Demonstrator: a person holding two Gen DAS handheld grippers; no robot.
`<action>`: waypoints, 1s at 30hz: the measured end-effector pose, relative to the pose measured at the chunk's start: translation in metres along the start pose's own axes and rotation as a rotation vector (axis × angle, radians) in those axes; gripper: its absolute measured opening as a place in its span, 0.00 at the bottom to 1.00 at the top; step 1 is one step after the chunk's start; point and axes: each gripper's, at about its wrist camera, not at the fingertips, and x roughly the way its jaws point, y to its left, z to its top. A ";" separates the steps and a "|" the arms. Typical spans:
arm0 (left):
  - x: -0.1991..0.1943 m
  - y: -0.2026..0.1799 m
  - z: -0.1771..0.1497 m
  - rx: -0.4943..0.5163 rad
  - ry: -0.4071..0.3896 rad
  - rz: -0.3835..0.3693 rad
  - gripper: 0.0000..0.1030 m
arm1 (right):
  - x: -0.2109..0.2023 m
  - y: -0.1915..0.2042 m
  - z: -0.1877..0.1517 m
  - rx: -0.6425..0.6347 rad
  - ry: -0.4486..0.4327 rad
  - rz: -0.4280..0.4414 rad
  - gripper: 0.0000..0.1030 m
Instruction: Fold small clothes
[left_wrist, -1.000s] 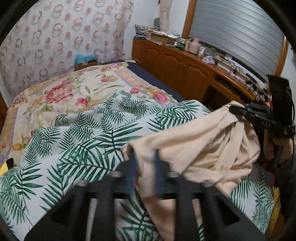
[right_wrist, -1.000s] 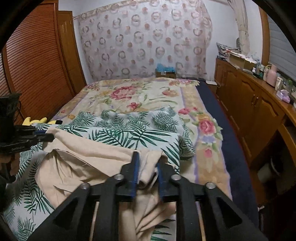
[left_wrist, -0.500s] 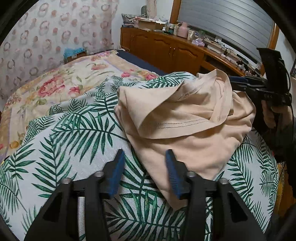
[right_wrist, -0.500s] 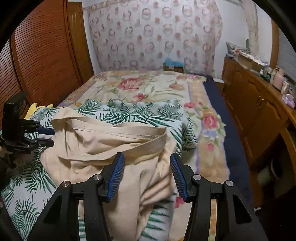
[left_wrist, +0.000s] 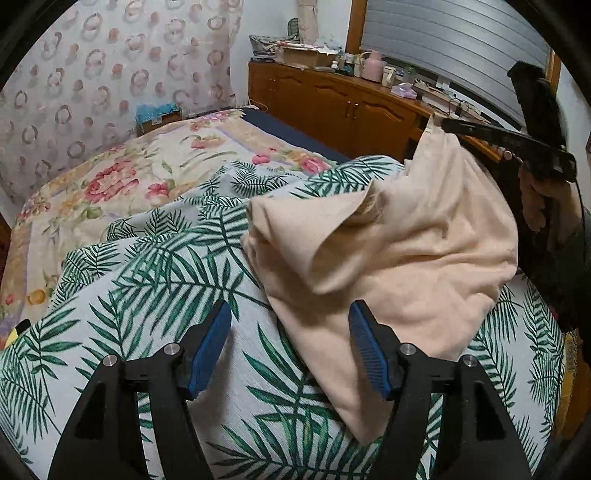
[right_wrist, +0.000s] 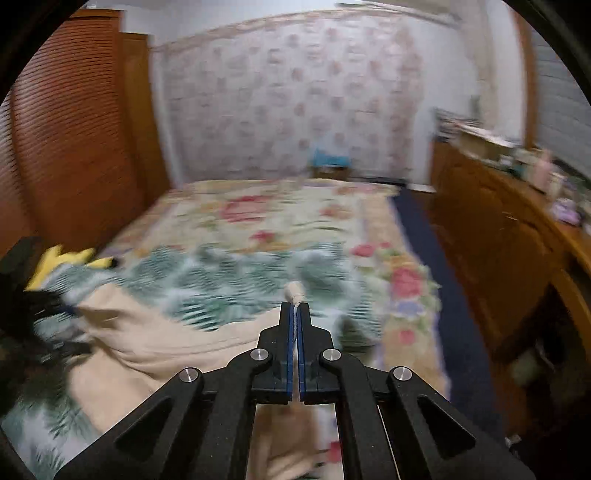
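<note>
A peach cloth garment (left_wrist: 399, 243) lies crumpled on the palm-leaf sheet (left_wrist: 147, 295) on the bed. My left gripper (left_wrist: 290, 347) is open and empty, low over the sheet by the garment's near edge. My right gripper (right_wrist: 295, 314) is shut on a corner of the garment (right_wrist: 166, 339), with a bit of cloth sticking out past the tips. In the left wrist view the right gripper (left_wrist: 448, 125) holds that corner lifted at the upper right. The right wrist view is blurred.
A floral bedspread (left_wrist: 122, 177) covers the far half of the bed. A wooden sideboard (left_wrist: 332, 103) with clutter runs along the right. A louvred wooden door (right_wrist: 74, 147) stands at the left. A yellow toy (right_wrist: 59, 262) lies at the bed's left edge.
Both grippers let go of the garment half a second ago. My right gripper has since shut on a corner and lifted it. My left gripper stays open and has opened wider.
</note>
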 end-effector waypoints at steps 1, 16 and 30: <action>0.000 0.002 0.001 -0.003 -0.004 0.002 0.65 | 0.004 -0.005 0.000 0.015 0.010 -0.052 0.01; 0.028 0.047 0.024 -0.161 -0.026 0.037 0.65 | -0.026 0.014 -0.015 0.020 0.140 -0.013 0.68; 0.027 0.039 0.020 -0.159 -0.020 -0.065 0.65 | 0.000 -0.008 -0.032 0.119 0.258 0.122 0.68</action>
